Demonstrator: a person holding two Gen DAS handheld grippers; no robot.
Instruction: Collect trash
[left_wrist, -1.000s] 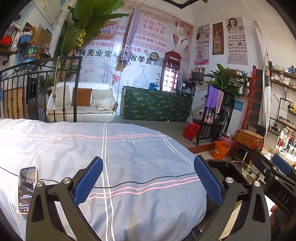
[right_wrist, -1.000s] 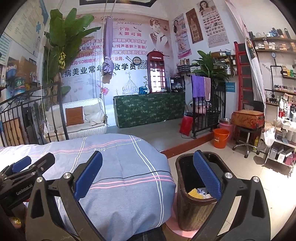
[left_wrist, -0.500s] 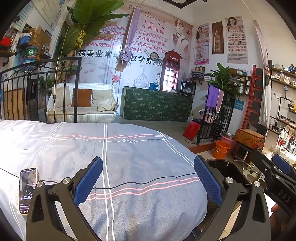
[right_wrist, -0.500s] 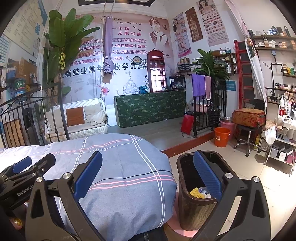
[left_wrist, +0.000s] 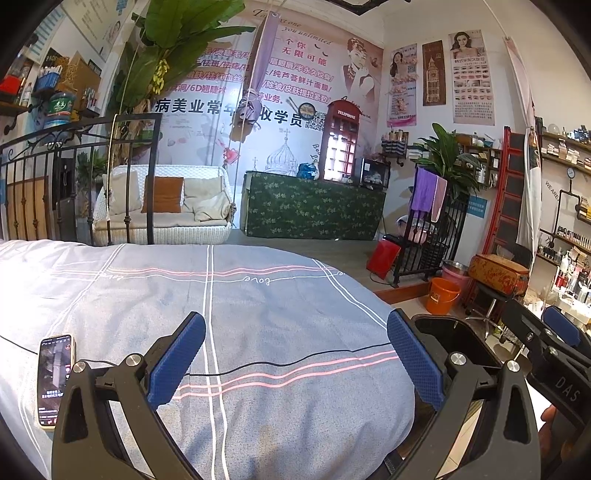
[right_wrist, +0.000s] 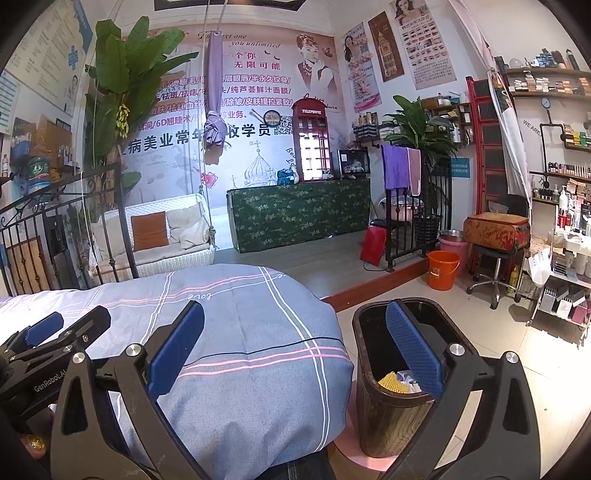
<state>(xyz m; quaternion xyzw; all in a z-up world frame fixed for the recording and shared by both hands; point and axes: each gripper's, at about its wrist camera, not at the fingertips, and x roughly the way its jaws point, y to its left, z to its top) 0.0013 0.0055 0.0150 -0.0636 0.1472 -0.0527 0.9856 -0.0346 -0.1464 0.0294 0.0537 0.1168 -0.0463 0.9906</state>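
A dark brown trash bin (right_wrist: 391, 410) stands on the floor right of the bed. Yellow and white trash (right_wrist: 393, 380) lies inside it. The bin's rim also shows in the left wrist view (left_wrist: 461, 332). My left gripper (left_wrist: 295, 354) is open and empty above the grey-blue bedspread (left_wrist: 258, 302). My right gripper (right_wrist: 295, 350) is open and empty, its right finger over the bin and its left finger over the bed edge (right_wrist: 258, 332). No loose trash shows on the bed.
A phone (left_wrist: 55, 380) with a black cable lies on the bed at the left. An orange bucket (right_wrist: 443, 269), a stool with a case (right_wrist: 495, 236) and product shelves (right_wrist: 565, 280) stand at the right. A black iron bedframe (left_wrist: 74, 192) is behind.
Both views have shifted only slightly. The right gripper has edged a little so the bin sits slightly higher in its view. Both grippers stay open.
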